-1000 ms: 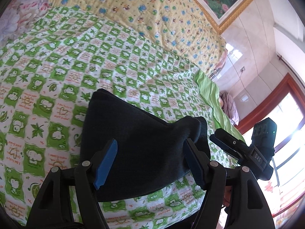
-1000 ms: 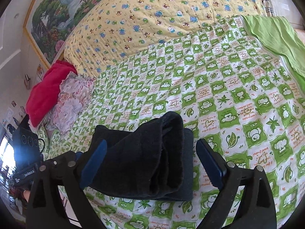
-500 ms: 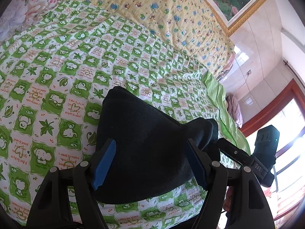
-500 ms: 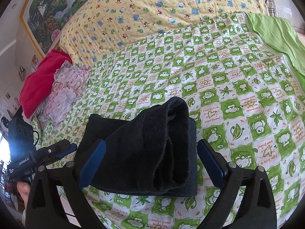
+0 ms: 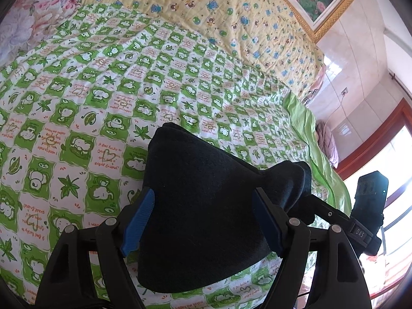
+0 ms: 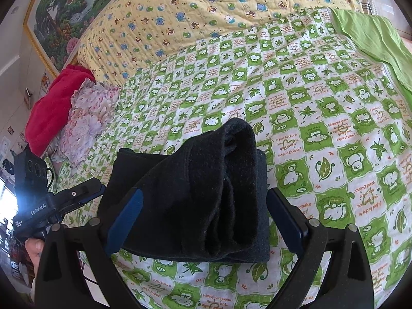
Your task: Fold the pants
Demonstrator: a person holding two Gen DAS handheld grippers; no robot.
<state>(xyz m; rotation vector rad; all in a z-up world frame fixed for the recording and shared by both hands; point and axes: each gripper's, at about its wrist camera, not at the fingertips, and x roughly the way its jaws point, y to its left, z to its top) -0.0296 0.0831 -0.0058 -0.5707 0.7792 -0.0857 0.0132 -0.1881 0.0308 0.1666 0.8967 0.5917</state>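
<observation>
Folded pants sit on the bed as both hand-held grippers hang open over them
The dark pants (image 5: 206, 219) lie in a compact bundle on the green-checked bedspread (image 5: 103, 90), one edge humped up in a thick roll. The left hand-held gripper (image 5: 203, 221) has just been opening its jaws; the cloth shows between its blue pads without being pressed. The right hand-held gripper (image 6: 203, 221) frames the rolled side, jaws apart, nothing pinched. Finishing well likely means pressing that raised roll flat and squaring the edges, then drawing both tools straight back without snagging the fabric
</observation>
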